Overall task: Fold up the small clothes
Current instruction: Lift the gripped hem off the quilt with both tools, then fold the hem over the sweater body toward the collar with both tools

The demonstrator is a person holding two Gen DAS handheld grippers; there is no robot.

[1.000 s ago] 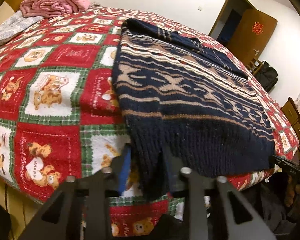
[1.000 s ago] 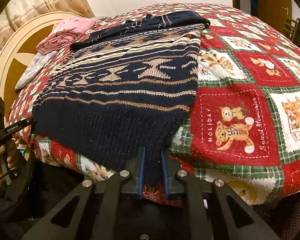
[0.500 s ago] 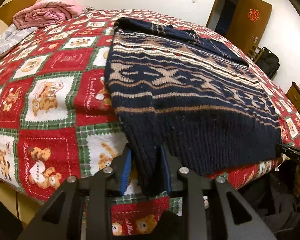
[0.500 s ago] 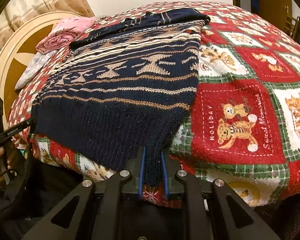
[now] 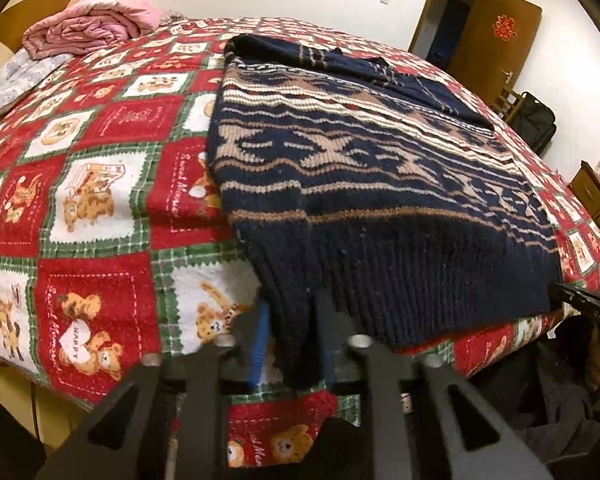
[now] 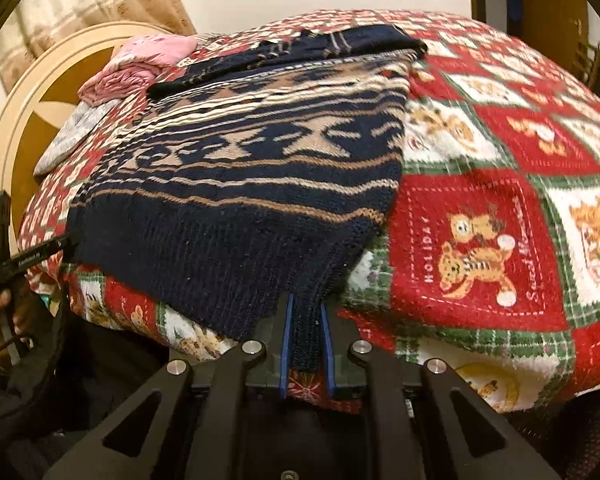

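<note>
Left hand-held gripper (image 5: 290, 344): jaws closed on the ribbed hem of the navy patterned sweater (image 5: 372, 184), at its left bottom corner, just off the near edge of the bed.

Right hand-held gripper (image 6: 305, 340): jaws closed on the same hem, at the right bottom corner, blue pads either side of the knit.

Sweater: lies flat on the bed along its length, sleeves folded across the far end; hem drawn taut between the two grips.

Change over the last second: both corners sit higher against the quilt, and the hem has begun to lift clear of the bed edge; the body of the garment has not shifted.

Reading: the lift for a bottom-to-top fold appears to be starting; the fold itself is not yet made.

Bedspread (image 5: 100, 184): red and green check with bear panels, beneath the sweater.

Pink bedding (image 5: 84, 28): bundled at the far left, well apart from the sweater.
</note>
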